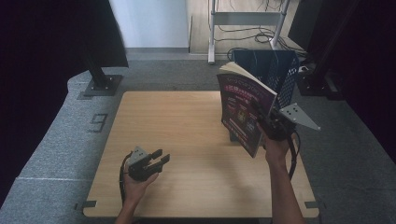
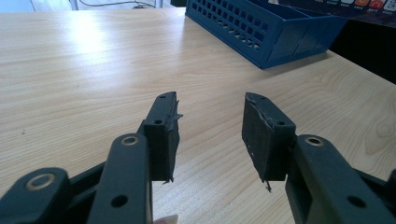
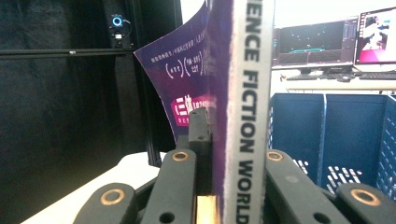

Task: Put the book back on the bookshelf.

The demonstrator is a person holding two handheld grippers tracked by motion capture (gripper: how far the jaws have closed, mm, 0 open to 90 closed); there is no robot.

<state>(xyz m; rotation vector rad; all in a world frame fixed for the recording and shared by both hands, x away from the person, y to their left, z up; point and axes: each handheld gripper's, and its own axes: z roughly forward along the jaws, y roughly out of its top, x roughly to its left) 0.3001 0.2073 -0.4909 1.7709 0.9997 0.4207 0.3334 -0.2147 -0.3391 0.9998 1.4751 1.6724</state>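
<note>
A purple paperback book is held upright above the right part of the wooden table, in front of a blue file rack. My right gripper is shut on it near the spine. In the right gripper view the white spine of the book rises between the two black jaws, and the purple cover curls to the left. My left gripper rests low over the table's near left, open, with nothing between its fingers. Bare wood shows in the gap of my left gripper.
The blue file rack stands at the table's far right edge; its dividers show behind the book. Black stands rise at far left and far right. Monitors sit on a desk beyond.
</note>
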